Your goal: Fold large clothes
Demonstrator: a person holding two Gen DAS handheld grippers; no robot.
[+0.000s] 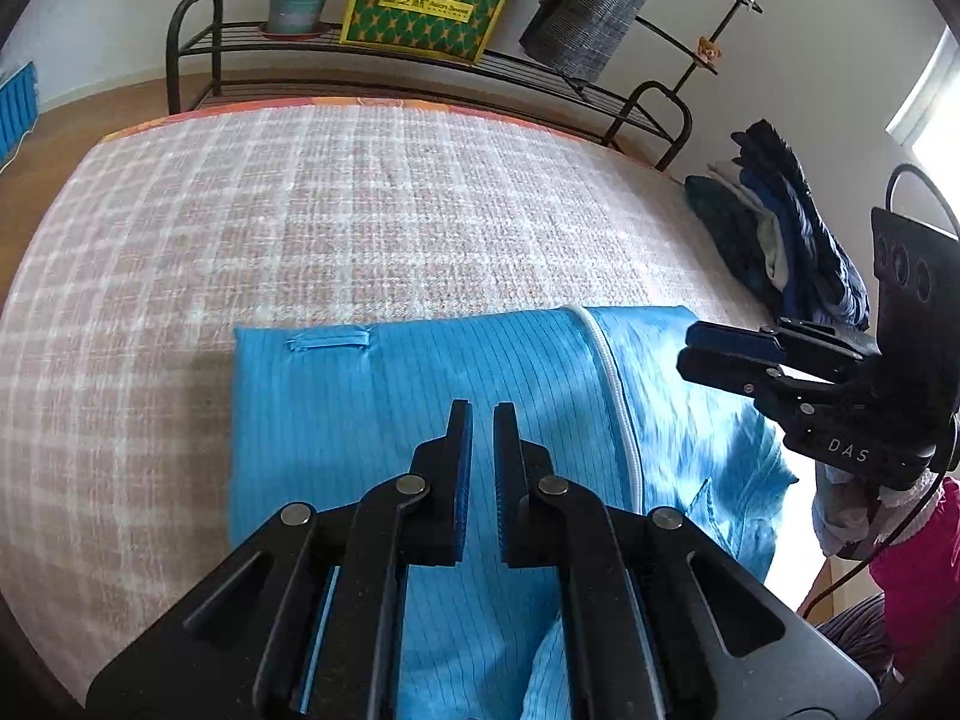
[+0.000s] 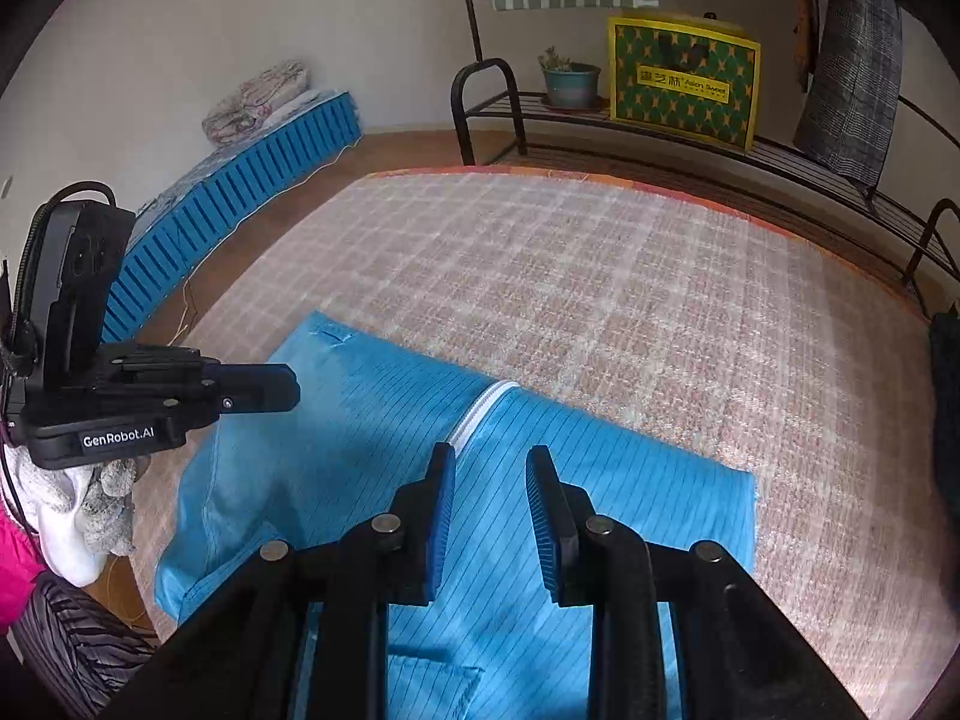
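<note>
A bright blue pinstriped garment with a white zipper lies folded flat on the checked bed cover, near its front edge. My left gripper hovers over the garment's left half, its jaws almost together with nothing between them. My right gripper reaches in from the right, above the garment's right part. In the right wrist view the right gripper stands open over the garment just beside the zipper, with nothing between its fingers. The left gripper shows at the left, held by a gloved hand.
A pile of dark clothes lies at the bed's right edge. Behind the bed stands a black metal rack with a green and yellow bag and a plant pot. A blue slatted mat lies along the left wall.
</note>
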